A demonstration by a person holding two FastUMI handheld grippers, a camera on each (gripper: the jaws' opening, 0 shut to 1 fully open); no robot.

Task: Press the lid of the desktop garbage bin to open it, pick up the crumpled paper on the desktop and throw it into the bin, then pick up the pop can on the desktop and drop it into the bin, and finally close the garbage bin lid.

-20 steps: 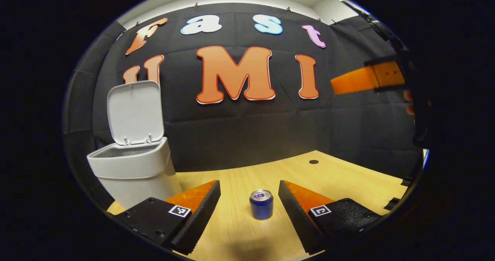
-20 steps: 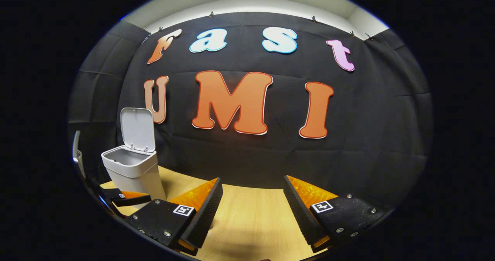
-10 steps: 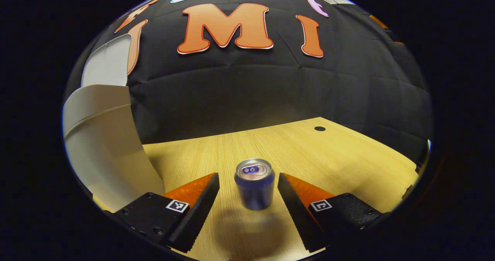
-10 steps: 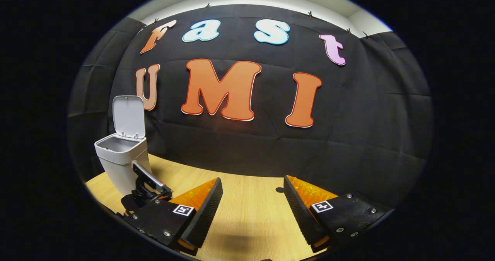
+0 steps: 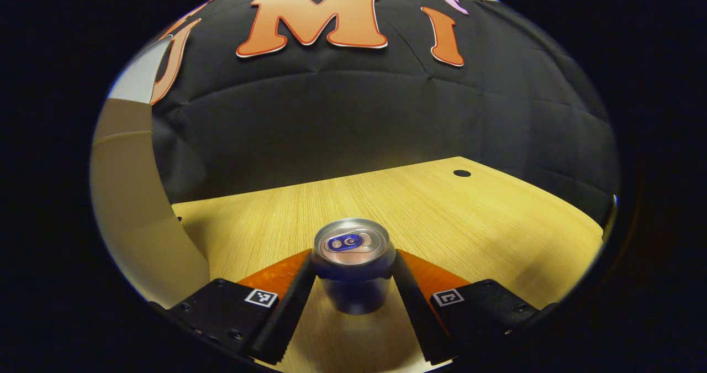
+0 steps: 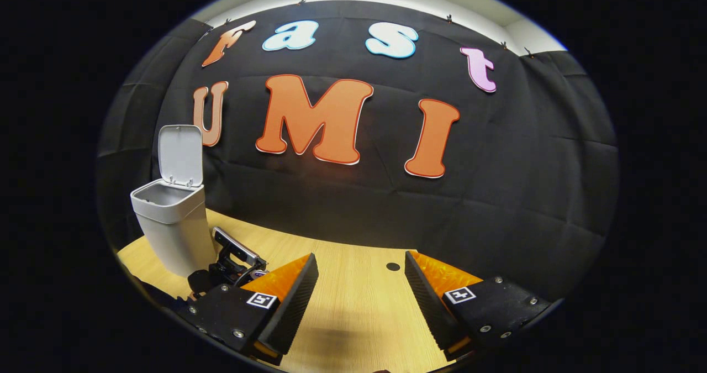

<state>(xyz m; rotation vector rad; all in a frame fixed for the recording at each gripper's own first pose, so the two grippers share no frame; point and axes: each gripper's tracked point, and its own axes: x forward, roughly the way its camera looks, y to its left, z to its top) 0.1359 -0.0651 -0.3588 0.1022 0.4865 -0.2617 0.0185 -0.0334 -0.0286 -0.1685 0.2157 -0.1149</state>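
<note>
Left gripper view: left gripper [image 5: 353, 284], earlier spread short of the can [image 5: 353, 262], now pinches it upright on the desk [image 5: 469, 218], right of the bin [image 5: 132, 207].

Right gripper view: right gripper [image 6: 359, 301] stays spread over the desk, right of the open-lidded bin [image 6: 171, 224]; left gripper [image 6: 232, 262] has come just beside the bin.

- My booth is dim — light falls from above, warm on the wooden table [image 5: 442, 213].
- In my left gripper view a soft sheen sits on the can [image 5: 354, 262] top; its lower body is dark and slightly blurred.
- My right gripper view is sharp; a faint shadow lies between my fingers.
- Edges bend strongly — the bin [image 6: 171, 218] leans.
</note>
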